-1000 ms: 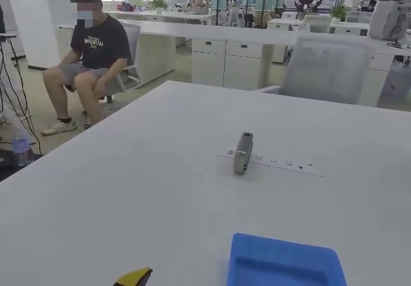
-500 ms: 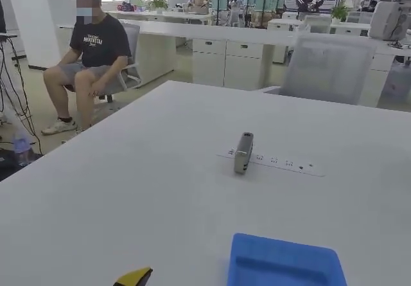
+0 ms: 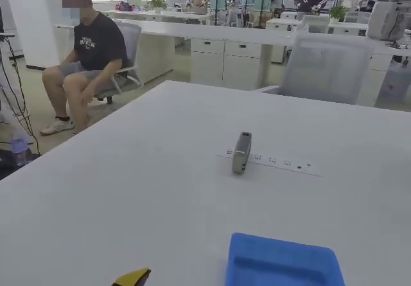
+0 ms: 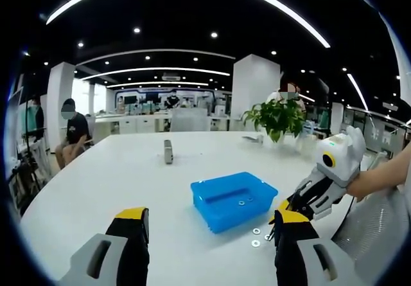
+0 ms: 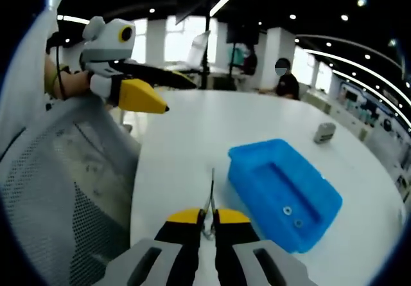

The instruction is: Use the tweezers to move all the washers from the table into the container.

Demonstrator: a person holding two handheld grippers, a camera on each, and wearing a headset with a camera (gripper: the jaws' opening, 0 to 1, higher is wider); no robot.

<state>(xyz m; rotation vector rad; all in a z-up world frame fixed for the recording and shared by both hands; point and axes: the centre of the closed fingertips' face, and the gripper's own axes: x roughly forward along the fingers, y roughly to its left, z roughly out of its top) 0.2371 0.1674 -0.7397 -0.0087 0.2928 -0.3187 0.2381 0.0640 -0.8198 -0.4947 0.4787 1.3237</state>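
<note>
Right gripper view is showing the right gripper clamping thin metal tweezers near the white table's edge. The left gripper is hovering, jaws wide apart. Small metal washers are lying beside the blue plastic container, others inside.

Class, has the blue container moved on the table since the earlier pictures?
No. The blue container keeps its place relative to the grey device; only the camera shifted slightly.
</note>
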